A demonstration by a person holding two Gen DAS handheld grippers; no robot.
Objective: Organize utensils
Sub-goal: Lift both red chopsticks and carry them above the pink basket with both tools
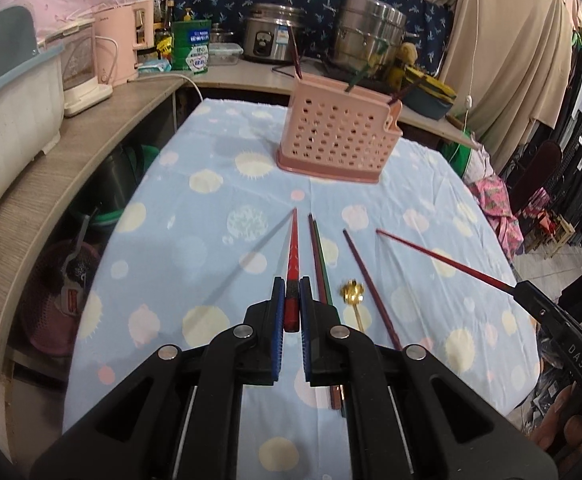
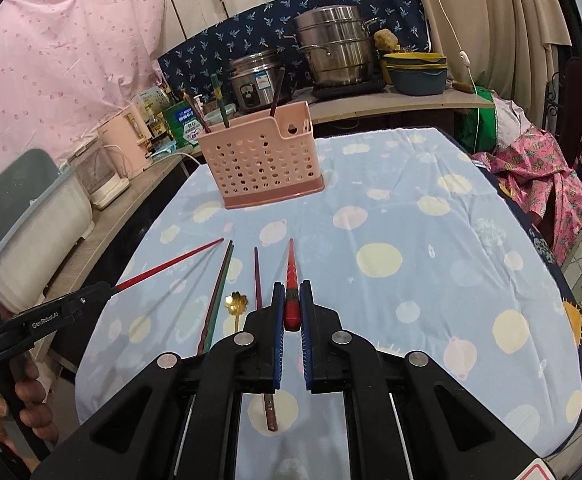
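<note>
My left gripper [image 1: 292, 285] is shut on a red chopstick [image 1: 293, 248] held above the blue spotted tablecloth [image 1: 195, 184]. My right gripper [image 2: 292, 290] is shut on another red chopstick [image 2: 291, 270]; it also shows at the right of the left wrist view [image 1: 439, 256]. The left gripper and its chopstick [image 2: 171, 260] show at the left of the right wrist view. On the cloth lie a green and brown chopstick pair [image 1: 318, 258], a dark red chopstick [image 1: 365, 276] and a gold spoon [image 1: 353, 294]. The pink perforated utensil holder [image 1: 337, 136] stands farther back with several chopsticks in it.
A wooden counter [image 1: 51, 184] runs along the left and back with a pink kettle [image 1: 117, 46], a rice cooker [image 1: 273, 36], a steel steamer pot [image 1: 371, 36] and a white tub [image 1: 7, 116]. Clothes and pink fabric [image 2: 539, 176] lie beyond the table's right edge.
</note>
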